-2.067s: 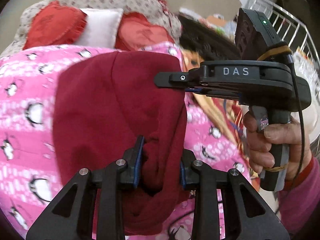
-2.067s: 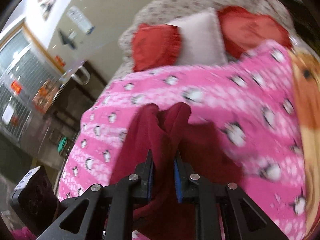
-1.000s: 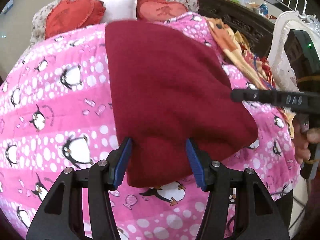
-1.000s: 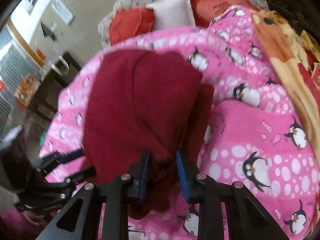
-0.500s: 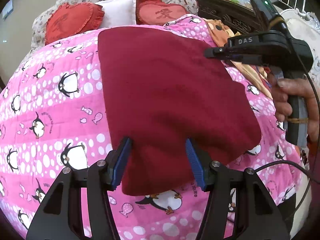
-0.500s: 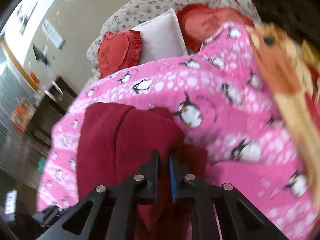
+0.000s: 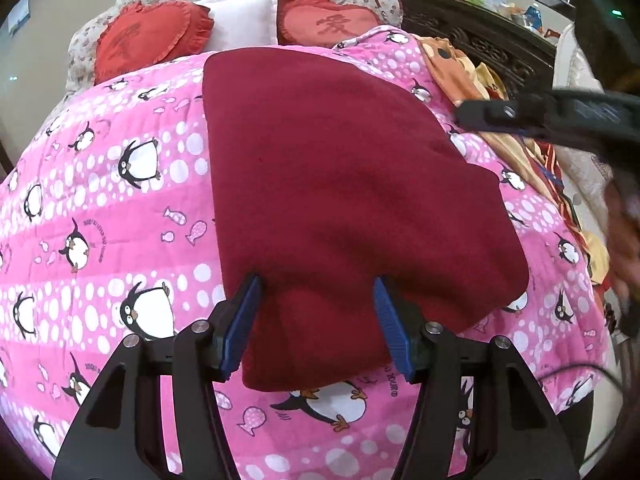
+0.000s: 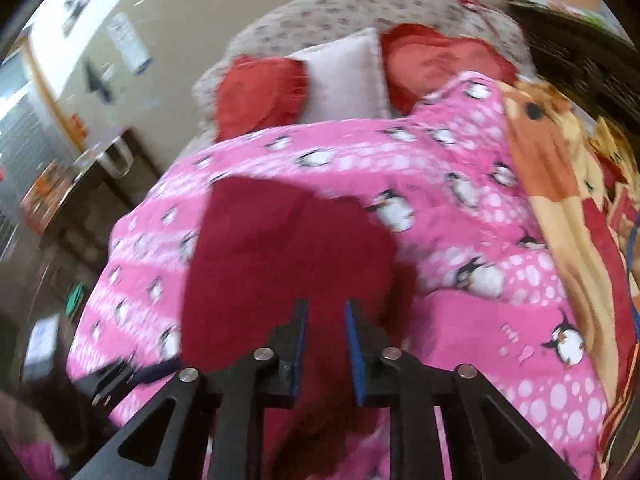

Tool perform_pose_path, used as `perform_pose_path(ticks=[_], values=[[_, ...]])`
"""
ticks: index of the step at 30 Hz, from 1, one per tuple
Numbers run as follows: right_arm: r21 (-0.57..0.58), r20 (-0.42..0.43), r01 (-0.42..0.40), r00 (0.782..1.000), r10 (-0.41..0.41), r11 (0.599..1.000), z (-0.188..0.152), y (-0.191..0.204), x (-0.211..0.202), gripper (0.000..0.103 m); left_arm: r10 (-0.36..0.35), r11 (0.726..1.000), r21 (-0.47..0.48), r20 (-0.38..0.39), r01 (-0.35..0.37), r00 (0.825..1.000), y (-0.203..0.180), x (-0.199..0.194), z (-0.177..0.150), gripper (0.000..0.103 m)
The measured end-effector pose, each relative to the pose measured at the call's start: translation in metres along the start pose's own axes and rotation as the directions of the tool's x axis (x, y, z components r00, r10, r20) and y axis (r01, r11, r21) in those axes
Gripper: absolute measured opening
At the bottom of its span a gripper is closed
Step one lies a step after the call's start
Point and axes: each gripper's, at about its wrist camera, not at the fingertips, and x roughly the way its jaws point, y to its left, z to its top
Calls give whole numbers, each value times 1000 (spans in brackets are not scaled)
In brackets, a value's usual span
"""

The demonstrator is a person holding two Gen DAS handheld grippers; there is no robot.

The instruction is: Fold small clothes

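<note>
The dark red fleece garment (image 7: 344,200) now lies spread flat on the bed's pink penguin-print quilt (image 7: 112,208), where 2 seconds ago it hung bunched between both grippers; it looks laid out, ready for its first fold. The left gripper (image 7: 316,320) hovers over the near hem, jaws wide apart and clear of the cloth. The right gripper (image 8: 325,346) has just been parting its jaws; they stand narrowly apart above the cloth's edge, apparently gripping nothing.
</note>
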Motion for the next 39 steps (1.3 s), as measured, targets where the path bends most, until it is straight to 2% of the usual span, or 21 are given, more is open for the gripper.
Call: perform_pose_path(ticks=[3, 7, 8, 14, 16, 19, 20, 25, 27, 30, 33, 36, 39], values=[[-31, -30, -26, 999, 25, 999, -19, 16, 3, 21, 2, 1000, -5, -2, -2, 1000, 1, 0, 0, 57], [-73, -75, 92, 992, -97, 993, -41, 13, 31, 22, 11, 1000, -13, -8, -11, 1000, 3, -1, 0, 57], [-75, -78, 115, 990, -120, 991, -44, 11, 36, 33, 15, 1000, -13, -10, -15, 1000, 3, 0, 0, 57], [-30, -74, 81, 994, -83, 996, -44, 5, 24, 40, 15, 999, -37, -18, -15, 1000, 11, -1, 1, 57], [3, -59, 55, 997, -55, 998, -43, 0, 18, 45, 23, 999, -33, -7, -23, 1000, 11, -5, 3, 57], [75, -27, 11, 1000, -9, 997, -45, -10, 10, 64, 26, 999, -33, 11, -26, 1000, 14, -10, 9, 59], [98, -20, 3, 1000, -1, 995, -45, -14, 10, 72, 12, 999, -43, 19, -12, 1000, 17, -11, 12, 60], [193, -25, -47, 998, 52, 980, -47, -38, 24, 73, -103, 985, -131, 41, 108, 994, 39, -9, 27, 66], [244, -6, -92, 995, 96, 965, -48, -51, 32, 79, -147, 973, -173, 44, 153, 988, 48, -2, 33, 77], [317, 12, -161, 986, 166, 935, -46, -66, 49, 82, -183, 958, -219, 34, 186, 983, 59, 17, 38, 78], [322, 40, -211, 977, 209, 923, -40, -68, 59, 83, -249, 938, -247, 4, 243, 968, 64, 39, 40, 79], [314, 48, -222, 975, 218, 923, -33, -71, 71, 89, -284, 920, -281, 1, 273, 959, 68, 52, 42, 88], [315, 54, -241, 970, 236, 918, -27, -71, 77, 91, -312, 902, -314, 2, 297, 950, 69, 59, 44, 90]])
